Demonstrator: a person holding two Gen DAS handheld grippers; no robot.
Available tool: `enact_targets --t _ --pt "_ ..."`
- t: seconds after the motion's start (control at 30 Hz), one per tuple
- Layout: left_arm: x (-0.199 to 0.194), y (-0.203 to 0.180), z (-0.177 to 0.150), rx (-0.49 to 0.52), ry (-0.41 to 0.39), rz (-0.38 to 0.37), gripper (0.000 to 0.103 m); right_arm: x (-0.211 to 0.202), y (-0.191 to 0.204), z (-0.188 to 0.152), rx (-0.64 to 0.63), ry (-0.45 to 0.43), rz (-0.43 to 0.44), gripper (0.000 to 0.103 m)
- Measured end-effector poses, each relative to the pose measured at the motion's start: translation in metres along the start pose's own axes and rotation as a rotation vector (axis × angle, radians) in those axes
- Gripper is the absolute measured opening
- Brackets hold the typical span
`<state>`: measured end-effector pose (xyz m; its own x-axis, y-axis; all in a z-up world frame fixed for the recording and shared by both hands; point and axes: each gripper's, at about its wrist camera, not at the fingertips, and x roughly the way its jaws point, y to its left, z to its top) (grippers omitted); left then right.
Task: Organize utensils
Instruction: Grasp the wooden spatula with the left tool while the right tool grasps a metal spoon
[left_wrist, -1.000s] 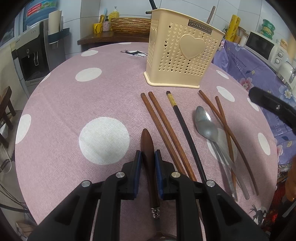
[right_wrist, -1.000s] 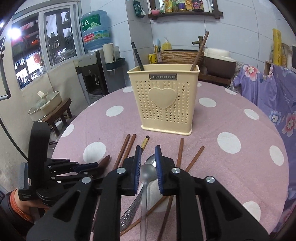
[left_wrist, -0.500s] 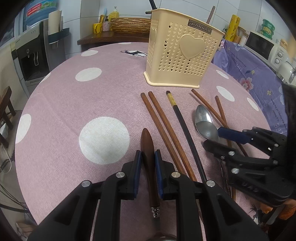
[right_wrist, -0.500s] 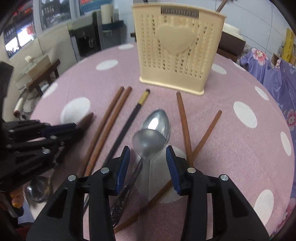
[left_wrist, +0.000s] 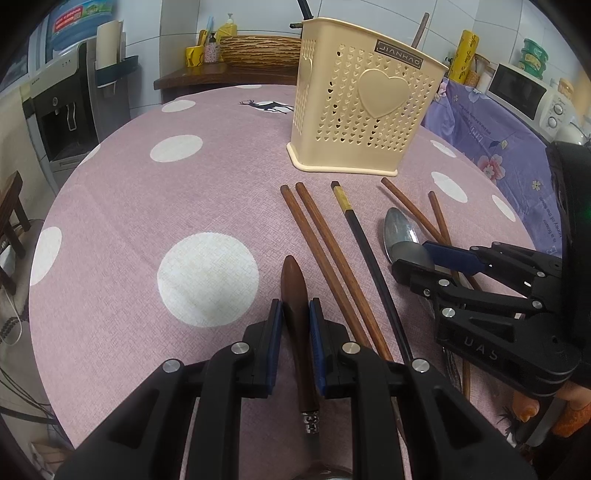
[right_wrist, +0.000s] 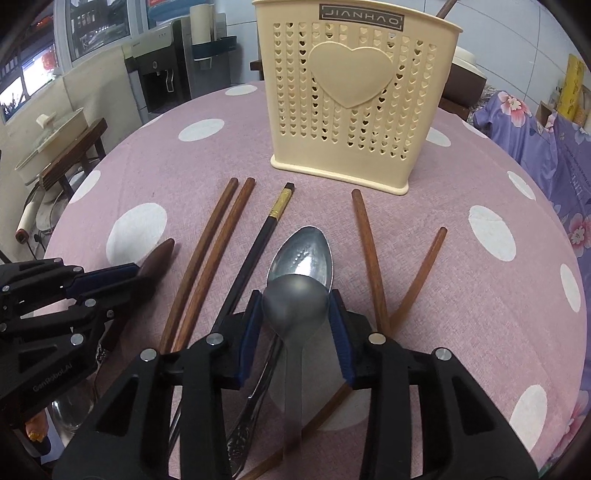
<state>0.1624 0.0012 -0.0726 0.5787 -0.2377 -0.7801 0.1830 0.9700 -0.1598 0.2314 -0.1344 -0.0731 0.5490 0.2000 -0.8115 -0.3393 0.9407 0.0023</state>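
A cream utensil basket (left_wrist: 364, 110) with a heart stands at the back of the table; it also shows in the right wrist view (right_wrist: 354, 96). My left gripper (left_wrist: 296, 317) is shut on a brown wooden handle (left_wrist: 293, 291) lying on the cloth. My right gripper (right_wrist: 295, 314) is open, its jaws on either side of the bowl of a matte steel spoon (right_wrist: 295, 306). That spoon lies over a shiny spoon (right_wrist: 304, 254). Brown chopsticks (right_wrist: 210, 258) and a black chopstick (right_wrist: 258, 243) lie beside them.
The round table has a pink cloth with white dots (left_wrist: 184, 206). Two more brown chopsticks (right_wrist: 373, 258) lie crossed to the right of the spoons. A purple flowered cover (left_wrist: 491, 140) is at the right, a water dispenser (left_wrist: 62, 110) at the left.
My right gripper has opened, dropped low over the table and moved forward around the matte spoon's bowl. My left gripper has stayed shut on the wooden handle.
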Motion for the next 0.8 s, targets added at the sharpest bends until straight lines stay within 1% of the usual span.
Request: enact_targets --t 0.1,0.2,0.3,0.37,0.47,0.57,0.67,0.8 --pt "0.000 0.000 0.000 0.001 0.000 0.001 0.016 -0.001 -0.001 0.001 -0.002 0.001 0.004 0.037" --pt "0.000 0.000 0.000 0.001 0.000 -0.001 0.016 -0.006 -0.004 0.001 0.016 -0.012 0.028 0.037" --pt "-0.001 0.000 0.000 0.002 0.000 -0.001 0.016 -0.025 -0.007 0.003 0.017 -0.069 0.034 0.037" --pt "-0.001 0.000 0.000 0.002 0.000 0.000 0.016 -0.043 -0.012 0.004 0.027 -0.117 0.055 0.037" --pt "-0.001 0.001 0.000 0.001 -0.001 -0.002 0.016 -0.076 -0.023 0.004 0.054 -0.220 0.102 0.037" --pt "-0.001 0.000 0.000 0.001 0.001 -0.001 0.016 -0.104 -0.031 0.002 0.070 -0.303 0.131 0.037" --pt "0.000 0.001 0.000 0.004 0.000 0.001 0.016 -0.119 -0.034 -0.002 0.075 -0.339 0.129 0.037" --pt "0.000 0.000 0.000 0.011 0.002 0.006 0.016 -0.125 -0.035 -0.006 0.082 -0.356 0.122 0.037"
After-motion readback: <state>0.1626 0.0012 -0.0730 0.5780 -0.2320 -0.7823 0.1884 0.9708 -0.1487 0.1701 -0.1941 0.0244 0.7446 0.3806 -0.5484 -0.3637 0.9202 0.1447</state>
